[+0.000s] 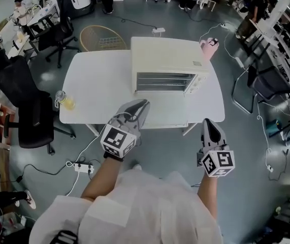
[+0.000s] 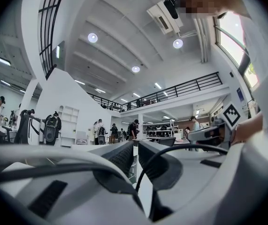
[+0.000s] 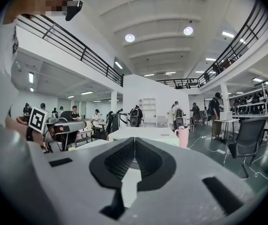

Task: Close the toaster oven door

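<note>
While both tools hang at the near edge of the white surface [image 1: 99,85], the toaster oven [image 1: 169,60] sits toward its far right, front facing the person. The racks are on show, so the door looks dropped open, though its panel is hard to pick out against the pale top.

Left tool [image 1: 145,104], tips just over the near edge and aimed at the oven's front: drawn together, only a sliver of light between the pads, nothing in there. Right tool [image 1: 209,122], lower and off to the right, short of the edge: pressed fully together, empty too.

Now the dangers, as I read it. That oven looks light and stands free. A push too low or too hard on the door could shove the whole box backward instead of swinging the door up. There's a pink cup [image 1: 208,47] right by its far right corner, and it could go over. Narrow closed tips on a smooth door edge may also skate off, letting the door fall back open.
</note>
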